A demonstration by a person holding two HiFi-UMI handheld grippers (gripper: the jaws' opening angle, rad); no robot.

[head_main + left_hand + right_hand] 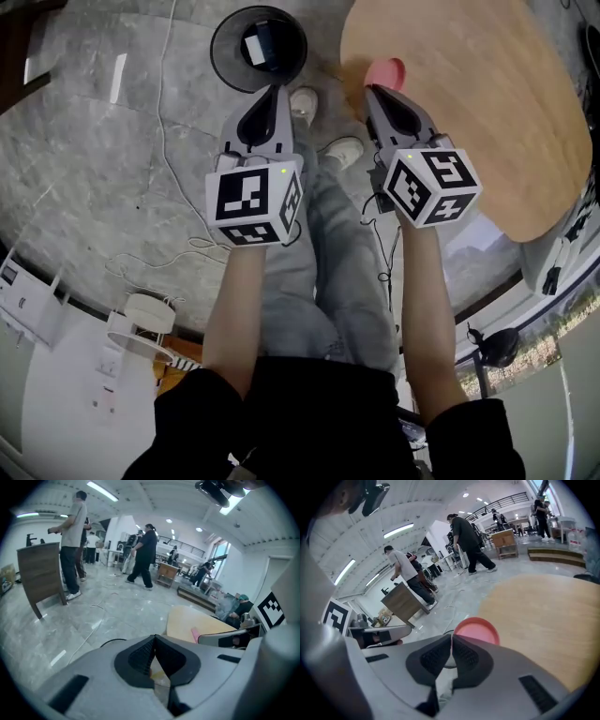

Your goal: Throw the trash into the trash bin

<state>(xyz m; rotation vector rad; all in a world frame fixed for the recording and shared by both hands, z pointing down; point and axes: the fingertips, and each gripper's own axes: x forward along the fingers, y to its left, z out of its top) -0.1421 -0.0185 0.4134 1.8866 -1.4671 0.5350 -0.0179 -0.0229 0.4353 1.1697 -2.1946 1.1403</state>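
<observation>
**Surroundings: open hall, table and bystanders**

A round wooden table (487, 112) stands on a grey marbled floor (103, 159), and a thin white cable (159, 103) trails across the stone. Farther off, a dark wooden counter (40, 569) stands just beside a person in a grey shirt (72, 527). A person in black (146, 550) is caught mid-stride beyond. Strip lights (105, 491) run along the white ceiling.

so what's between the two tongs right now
In the head view, only the person's white shoes and jeans, over grey floor, show between the left tongs and the right tongs.
</observation>
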